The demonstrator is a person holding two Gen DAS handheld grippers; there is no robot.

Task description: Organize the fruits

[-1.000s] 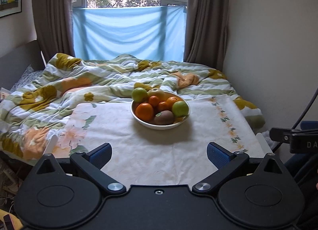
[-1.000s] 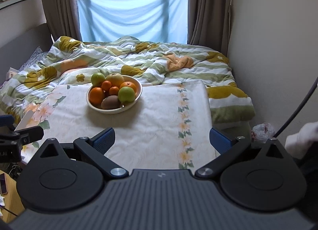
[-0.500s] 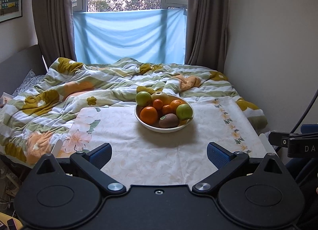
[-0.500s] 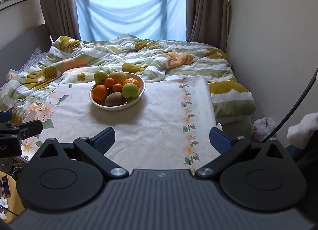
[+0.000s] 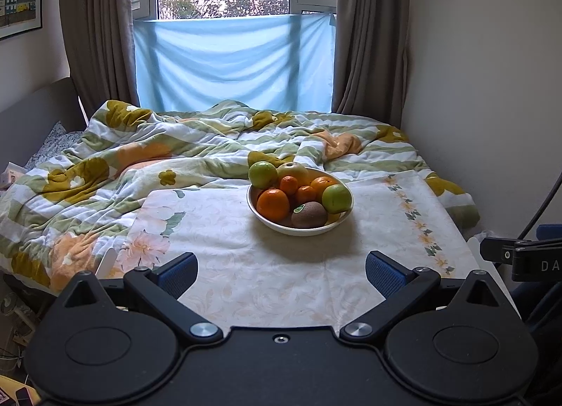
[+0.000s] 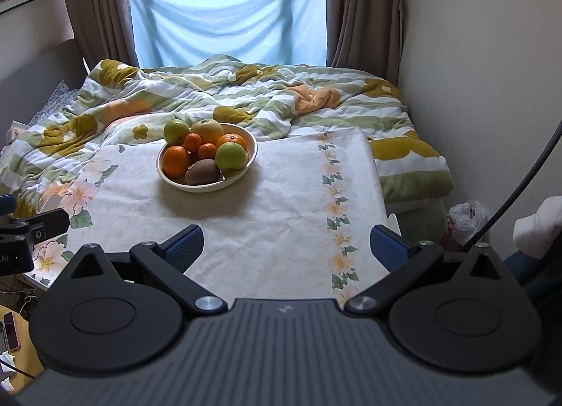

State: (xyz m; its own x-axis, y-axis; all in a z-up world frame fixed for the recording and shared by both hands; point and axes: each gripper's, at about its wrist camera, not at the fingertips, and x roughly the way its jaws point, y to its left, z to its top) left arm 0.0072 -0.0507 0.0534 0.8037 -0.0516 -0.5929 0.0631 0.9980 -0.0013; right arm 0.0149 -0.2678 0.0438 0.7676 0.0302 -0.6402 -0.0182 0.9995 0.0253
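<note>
fruit piled in the white bowl (image 5: 337, 227) on the cloth-covered desk (image 5: 281, 265), far of both spread, empty claws, looks firm, round, roll-prone; grip the near kiwi (image 5: 309, 214) across its middle.

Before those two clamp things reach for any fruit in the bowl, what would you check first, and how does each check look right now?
1. Left gripper open and holding nothing: ok.
2. Right gripper open and holding nothing: ok.
3. All fruit inside the bowl, none on the tablecloth: ok.
4. Kiwi at the front, uncovered and reachable from above: ok.
5. Nothing in the way between grippers and bowl: ok, only bare cloth lies between.
6. Somewhere to sort the fruit into: cannot tell, no second dish shows in either view.
</note>
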